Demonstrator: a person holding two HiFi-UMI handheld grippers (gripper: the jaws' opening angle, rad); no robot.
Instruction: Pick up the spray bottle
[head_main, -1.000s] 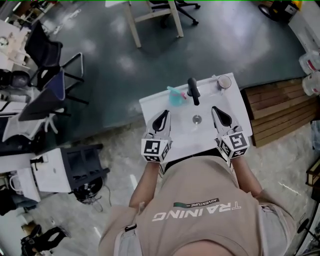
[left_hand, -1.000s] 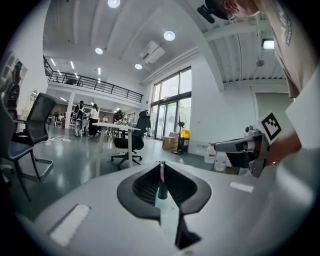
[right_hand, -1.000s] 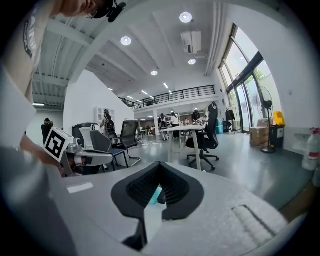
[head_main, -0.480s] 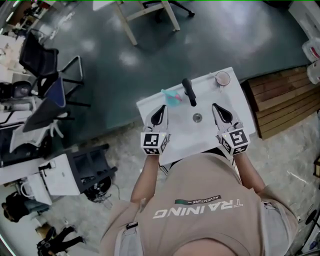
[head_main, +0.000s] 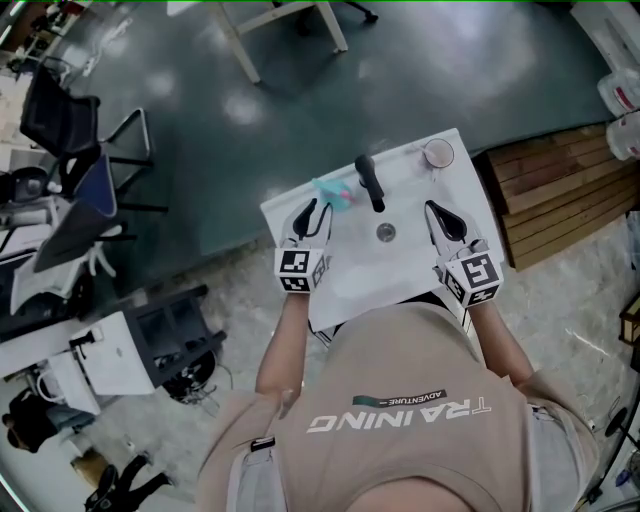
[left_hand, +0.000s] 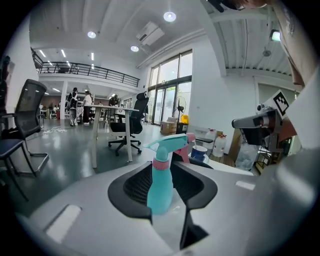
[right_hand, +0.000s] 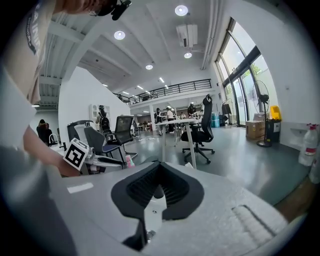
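Grey floor (head_main: 450, 70) surrounds the white sink (head_main: 355, 265) I'm working over. My left gripper (head_main: 311, 208) is opening its jaws, and the bottle (left_hand: 161, 187) stands upright between their tips. I can see a gap on its right side, so the pads aren't squeezing it. My right gripper (head_main: 433, 211) has its jaw tips pressed together with nothing between them, and it hovers over the basin to the right of the tap (head_main: 369, 183). The teal bottle with its pink collar sits on the sink's back ledge, just left of the tap. A drain (head_main: 386, 232) lies in front of the tap. A cup (head_main: 437, 153) stands on the far corner, right of the tap. Wooden boards (head_main: 560, 195) lie farther right of the tap.
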